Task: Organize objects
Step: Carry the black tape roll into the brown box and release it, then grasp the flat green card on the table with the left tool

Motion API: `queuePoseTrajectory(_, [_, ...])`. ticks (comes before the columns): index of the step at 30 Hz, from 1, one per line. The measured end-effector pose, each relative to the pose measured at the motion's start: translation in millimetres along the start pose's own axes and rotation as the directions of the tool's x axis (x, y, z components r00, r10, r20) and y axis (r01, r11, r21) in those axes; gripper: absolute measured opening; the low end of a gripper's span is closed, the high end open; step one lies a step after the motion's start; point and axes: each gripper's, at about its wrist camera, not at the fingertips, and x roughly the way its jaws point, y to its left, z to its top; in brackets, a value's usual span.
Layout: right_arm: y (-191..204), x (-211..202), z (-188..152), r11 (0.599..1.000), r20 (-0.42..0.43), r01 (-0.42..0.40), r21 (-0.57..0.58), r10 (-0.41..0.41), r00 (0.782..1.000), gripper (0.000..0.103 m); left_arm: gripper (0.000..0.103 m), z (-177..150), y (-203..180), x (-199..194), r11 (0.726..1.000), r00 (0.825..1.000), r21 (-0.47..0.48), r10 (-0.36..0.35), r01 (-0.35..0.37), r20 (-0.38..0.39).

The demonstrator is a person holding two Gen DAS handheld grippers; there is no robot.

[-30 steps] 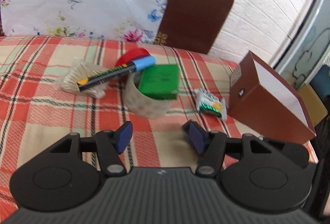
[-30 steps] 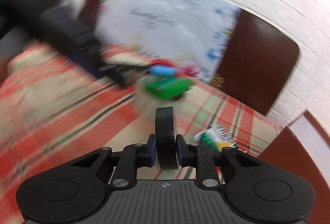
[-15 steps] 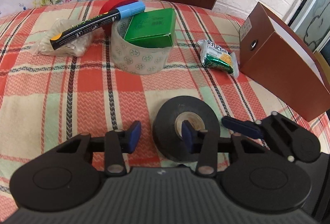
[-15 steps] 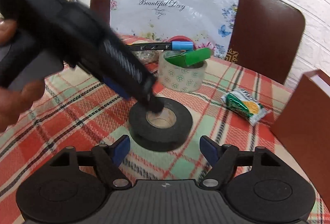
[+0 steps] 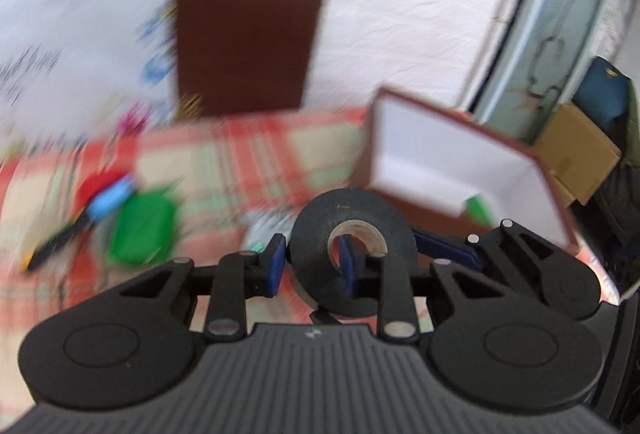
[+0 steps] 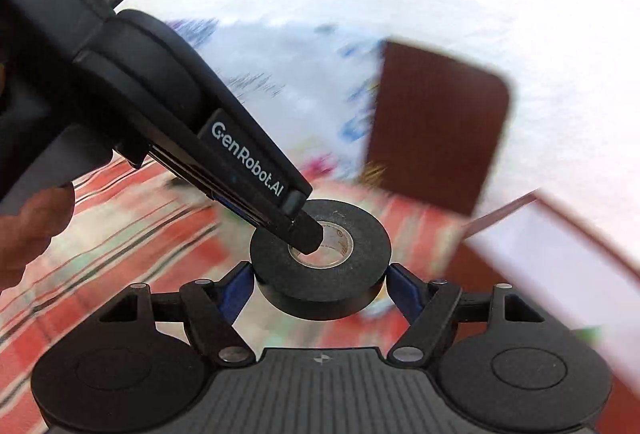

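Note:
A black tape roll is held in the air above the checked tablecloth. My left gripper is shut on its wall, one finger outside the rim and one in the core hole. My right gripper has its blue pads touching the roll's outer sides, gripping it across its width. The open brown box with a white inside stands just behind the roll on the right; it also shows in the right wrist view.
Blurred on the left lie a green box, a marker with a blue cap and a red tape roll. A brown chair back and a flowered plastic cover stand behind the table. A cardboard box sits at far right.
The tape roll lay flat on the cloth with both grippers open around it. Now both grippers have closed on it and lifted it toward the brown box.

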Motion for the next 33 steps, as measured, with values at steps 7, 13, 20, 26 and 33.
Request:
queuePoseTrajectory(7, [-78.6,-21.3,5.1,0.986,0.010,0.152,0.065,-0.152,0.988,0.071,0.031,35.3,-68.4,41.9,0.992,0.997,0.102,-0.075,0.074,0.006])
queuePoseTrajectory(13, [-136.6,-19.5,-13.6,0.960,-0.049,0.184,0.213,-0.177,0.983,0.061,0.027,39.9,-100.9,73.9,0.983,0.993,0.144,-0.113,0.115,-0.028])
queuePoseTrajectory(20, [-165.7,-9.1,-24.0,0.934,-0.091,0.217,0.284,-0.199,0.976,0.042,0.029,41.2,-110.1,87.3,0.984,0.997,0.158,-0.075,0.079,-0.036])
queuePoseTrajectory(26, [-166.7,-0.7,-30.0,0.931,-0.097,0.223,0.289,-0.203,0.974,0.047,0.043,39.1,-95.4,80.7,0.990,0.999,0.135,-0.037,0.038,-0.016])
queuePoseTrajectory(33, [-151.9,-5.5,-23.6,0.935,-0.104,0.225,0.275,-0.204,0.973,0.051,0.045,27.3,-68.8,52.8,0.995,1.000,0.096,-0.013,0.011,0.022])
